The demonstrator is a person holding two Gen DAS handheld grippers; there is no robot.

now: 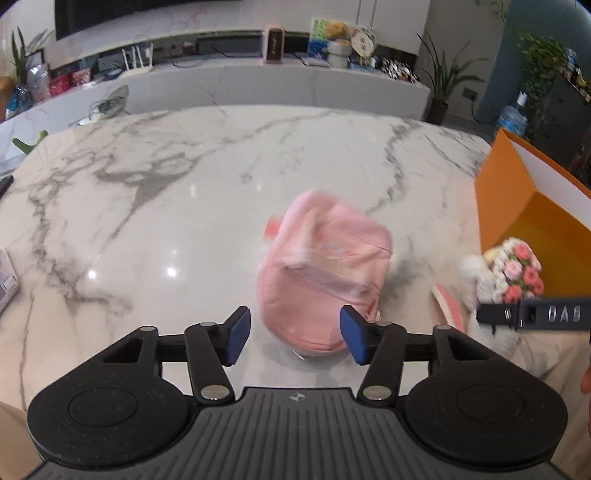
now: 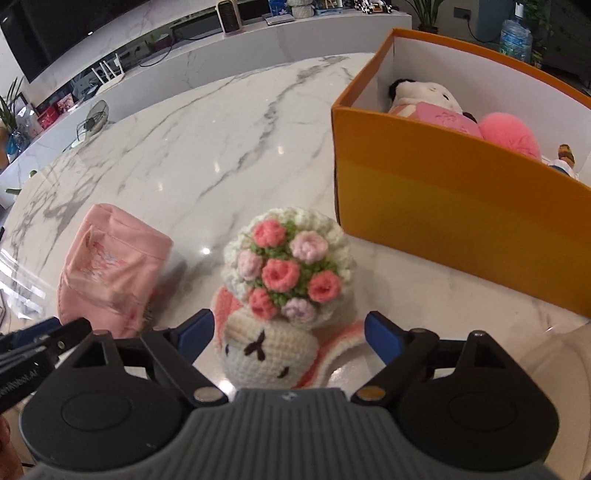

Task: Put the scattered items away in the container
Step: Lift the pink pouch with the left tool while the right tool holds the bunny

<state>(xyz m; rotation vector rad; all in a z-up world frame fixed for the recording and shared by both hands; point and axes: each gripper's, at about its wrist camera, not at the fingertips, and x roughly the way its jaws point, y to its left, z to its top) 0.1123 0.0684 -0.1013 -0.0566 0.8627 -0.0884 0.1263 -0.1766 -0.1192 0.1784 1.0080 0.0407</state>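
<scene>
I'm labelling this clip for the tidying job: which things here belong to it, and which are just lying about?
Belong to the job:
- pink pouch, on the marble table
- crochet bunny with flowers, also on the table
- orange box, already holding plush toys

Just lying about:
- water bottle
- potted plant
- speaker

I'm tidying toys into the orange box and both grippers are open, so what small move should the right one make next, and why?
Probably close the right gripper on the crochet bunny. Its jaws stand open with the bunny's head between them, pads not yet pressing, and the orange box sits just to the right, already holding other toys.
</scene>
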